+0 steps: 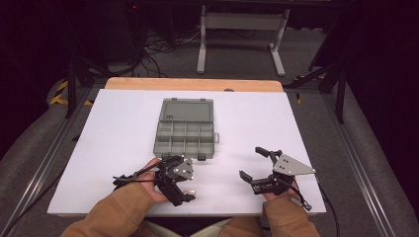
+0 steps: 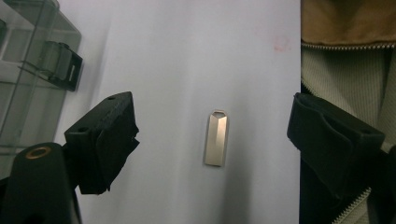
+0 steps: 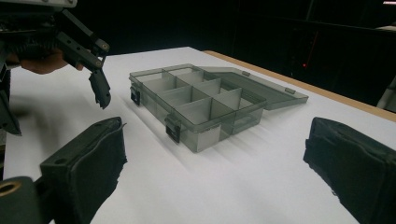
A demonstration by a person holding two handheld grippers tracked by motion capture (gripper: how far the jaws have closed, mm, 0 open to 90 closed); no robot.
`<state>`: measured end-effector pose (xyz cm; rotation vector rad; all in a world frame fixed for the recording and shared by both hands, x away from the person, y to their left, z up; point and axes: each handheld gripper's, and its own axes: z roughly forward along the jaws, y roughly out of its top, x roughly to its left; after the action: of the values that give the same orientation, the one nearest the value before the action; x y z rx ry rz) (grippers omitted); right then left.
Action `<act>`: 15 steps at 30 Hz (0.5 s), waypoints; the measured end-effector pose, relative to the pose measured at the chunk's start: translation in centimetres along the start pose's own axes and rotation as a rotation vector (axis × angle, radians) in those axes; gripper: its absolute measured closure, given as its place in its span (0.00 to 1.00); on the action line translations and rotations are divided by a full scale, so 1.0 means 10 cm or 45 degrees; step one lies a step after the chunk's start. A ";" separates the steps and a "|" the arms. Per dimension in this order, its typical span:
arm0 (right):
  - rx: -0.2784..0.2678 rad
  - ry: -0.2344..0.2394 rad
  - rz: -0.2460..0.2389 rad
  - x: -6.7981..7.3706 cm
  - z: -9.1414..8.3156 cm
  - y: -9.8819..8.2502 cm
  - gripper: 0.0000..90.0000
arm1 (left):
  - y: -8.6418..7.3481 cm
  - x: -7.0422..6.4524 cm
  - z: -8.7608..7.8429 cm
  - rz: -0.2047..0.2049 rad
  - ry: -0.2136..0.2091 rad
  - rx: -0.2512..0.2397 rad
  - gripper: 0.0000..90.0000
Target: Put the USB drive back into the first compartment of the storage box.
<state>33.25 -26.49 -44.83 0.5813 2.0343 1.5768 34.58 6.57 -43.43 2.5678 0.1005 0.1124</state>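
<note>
One USB stick [image 2: 216, 138] between left gripper [image 2: 212, 140] jaws

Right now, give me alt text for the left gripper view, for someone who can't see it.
A small silver USB stick lies flat on the white table, in the gap between the open left gripper's two black jaws, touching neither. A corner of a clear organizer box with a black latch sits at upper left.

The compartment box [image 1: 185, 128] was smoky translucent plastic, smooth and slightly glossy. The flash drive [image 2: 216, 138] had a brushed, satiny metal shell. The tabletop [image 1: 296, 128] was matt white with a wood edge. Jaws wore matt black padding.
</note>
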 end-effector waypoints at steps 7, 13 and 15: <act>0.000 0.001 -0.001 0.00 0.00 0.00 0.06 | 0.01 -0.01 0.06 0.018 -0.027 0.051 0.20; 0.000 0.003 0.001 0.00 0.00 0.00 0.06 | 0.01 0.00 0.10 0.014 -0.042 0.081 0.24; 0.000 0.004 0.001 0.00 0.00 0.00 0.06 | 0.01 0.01 0.11 0.012 -0.046 0.085 0.25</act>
<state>33.24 -26.47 -44.86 0.5798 2.0369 1.5790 34.79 5.92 -44.32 2.6356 0.0794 0.0675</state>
